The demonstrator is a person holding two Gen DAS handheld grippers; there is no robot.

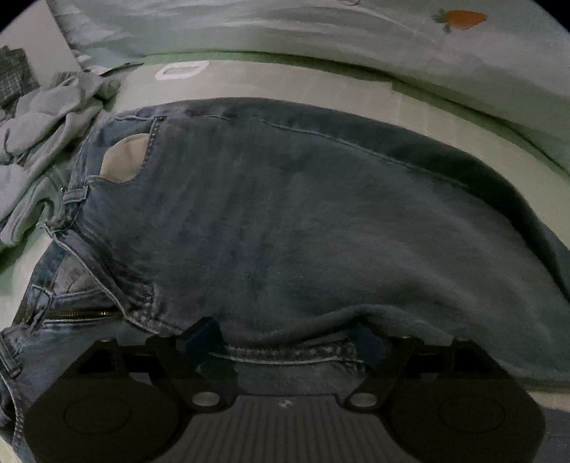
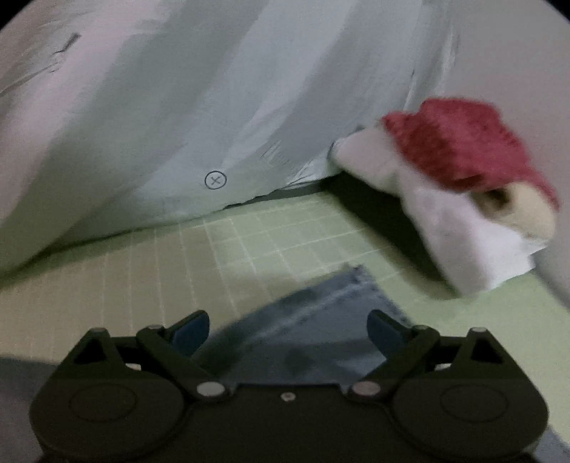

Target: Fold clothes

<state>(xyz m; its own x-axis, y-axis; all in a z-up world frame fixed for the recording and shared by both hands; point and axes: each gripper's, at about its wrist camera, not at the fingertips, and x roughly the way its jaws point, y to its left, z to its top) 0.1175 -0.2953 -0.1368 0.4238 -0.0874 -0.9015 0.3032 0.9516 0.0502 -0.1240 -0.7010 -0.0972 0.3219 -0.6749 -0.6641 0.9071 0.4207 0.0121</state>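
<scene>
Blue jeans (image 1: 285, 213) lie folded across the bed in the left wrist view, waistband, pocket lining and zipper (image 1: 82, 313) to the left. My left gripper (image 1: 285, 342) stands low over the near folded edge. Its blue pads (image 1: 201, 338) are wide apart, and a stitched seam lies between them without being pinched. In the blurred right wrist view, a jeans leg end (image 2: 320, 320) lies on the green checked sheet (image 2: 249, 242). My right gripper (image 2: 288, 333) is open, with that denim corner between its spread fingers, untouched by the pads.
A crumpled pile of grey clothes (image 1: 42, 124) sits at the left of the jeans. A pale duvet (image 2: 160, 107) with a carrot print (image 1: 463, 19) borders the far side. A red and white plush toy (image 2: 463, 171) lies at the right against the wall.
</scene>
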